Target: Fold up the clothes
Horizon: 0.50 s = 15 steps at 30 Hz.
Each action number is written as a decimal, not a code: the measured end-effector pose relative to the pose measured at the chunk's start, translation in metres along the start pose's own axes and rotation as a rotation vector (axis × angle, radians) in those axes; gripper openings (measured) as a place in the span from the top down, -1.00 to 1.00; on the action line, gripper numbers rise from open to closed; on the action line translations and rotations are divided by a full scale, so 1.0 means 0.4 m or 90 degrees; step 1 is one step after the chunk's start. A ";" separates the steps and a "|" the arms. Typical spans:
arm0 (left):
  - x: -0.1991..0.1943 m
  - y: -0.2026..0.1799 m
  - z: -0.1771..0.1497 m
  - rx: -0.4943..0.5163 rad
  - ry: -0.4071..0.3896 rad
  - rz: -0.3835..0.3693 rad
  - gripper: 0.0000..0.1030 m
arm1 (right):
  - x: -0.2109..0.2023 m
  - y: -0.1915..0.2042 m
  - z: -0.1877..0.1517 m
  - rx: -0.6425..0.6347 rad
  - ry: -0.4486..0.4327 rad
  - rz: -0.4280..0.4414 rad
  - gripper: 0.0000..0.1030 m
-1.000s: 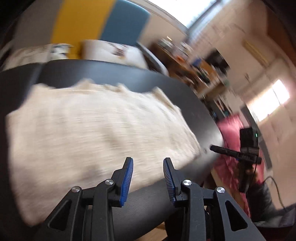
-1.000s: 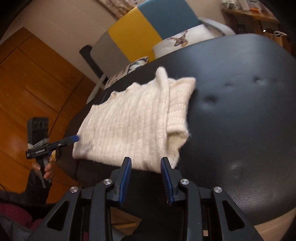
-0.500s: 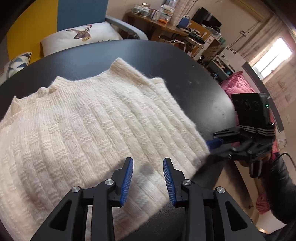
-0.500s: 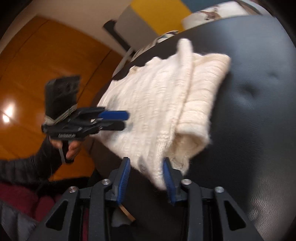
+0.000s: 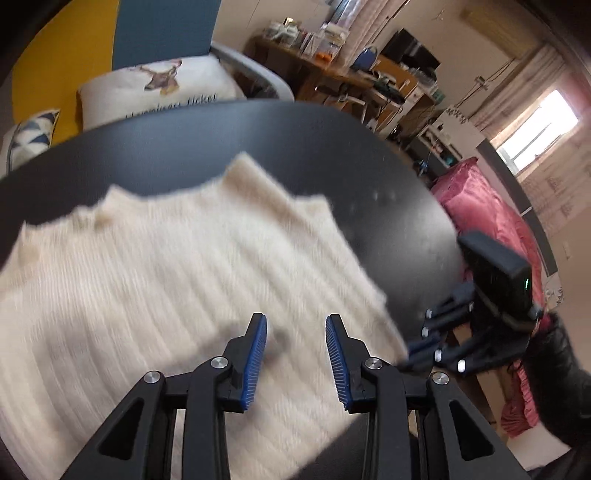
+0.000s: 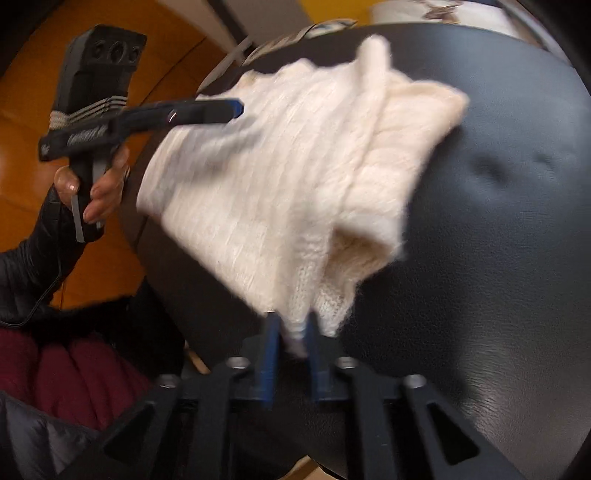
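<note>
A cream ribbed knit sweater (image 5: 166,277) lies folded on a round black padded surface (image 5: 258,140). My left gripper (image 5: 295,321) hovers open just above the sweater's near part, with nothing between its blue pads. In the right wrist view the same sweater (image 6: 295,166) has a doubled layer on its right side. My right gripper (image 6: 293,328) is shut on the sweater's near corner, where cloth shows between the pads. The left gripper (image 6: 236,107) reaches in from the left, over the sweater's far edge. In the left wrist view the right gripper (image 5: 413,354) sits at the sweater's right corner.
The black padded surface (image 6: 498,258) has bare room to the right of the sweater. Behind it stand a yellow and blue chair (image 5: 162,33) with cushions (image 5: 159,88) and a cluttered desk (image 5: 351,74). A pink bedcover (image 5: 491,229) is at the right, and the person's dark red trousers (image 6: 74,373) at the near edge.
The right gripper has come down to the sweater's near corner and shut on it. The left gripper has moved from the surface's edge to over the sweater, still open.
</note>
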<state>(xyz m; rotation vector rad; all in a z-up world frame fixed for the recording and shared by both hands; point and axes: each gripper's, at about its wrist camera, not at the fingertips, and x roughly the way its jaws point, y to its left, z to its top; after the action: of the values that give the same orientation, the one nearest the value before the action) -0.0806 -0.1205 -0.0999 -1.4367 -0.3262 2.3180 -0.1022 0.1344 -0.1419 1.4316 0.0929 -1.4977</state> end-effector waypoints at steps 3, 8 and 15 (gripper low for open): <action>0.041 0.037 0.096 -0.019 0.012 -0.035 0.34 | -0.044 0.000 -0.007 0.012 -0.046 -0.033 0.49; 0.147 0.078 0.212 -0.065 0.052 -0.074 0.34 | -0.095 0.017 0.005 0.009 -0.131 -0.054 0.47; 0.252 0.107 0.237 -0.085 0.071 -0.054 0.35 | 0.049 0.078 0.047 -0.004 -0.077 -0.040 0.47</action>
<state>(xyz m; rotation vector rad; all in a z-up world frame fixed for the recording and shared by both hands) -0.2142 -0.1134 -0.1555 -1.5770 -0.5080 2.1741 -0.0899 0.0957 -0.1342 1.3417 0.0693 -1.6309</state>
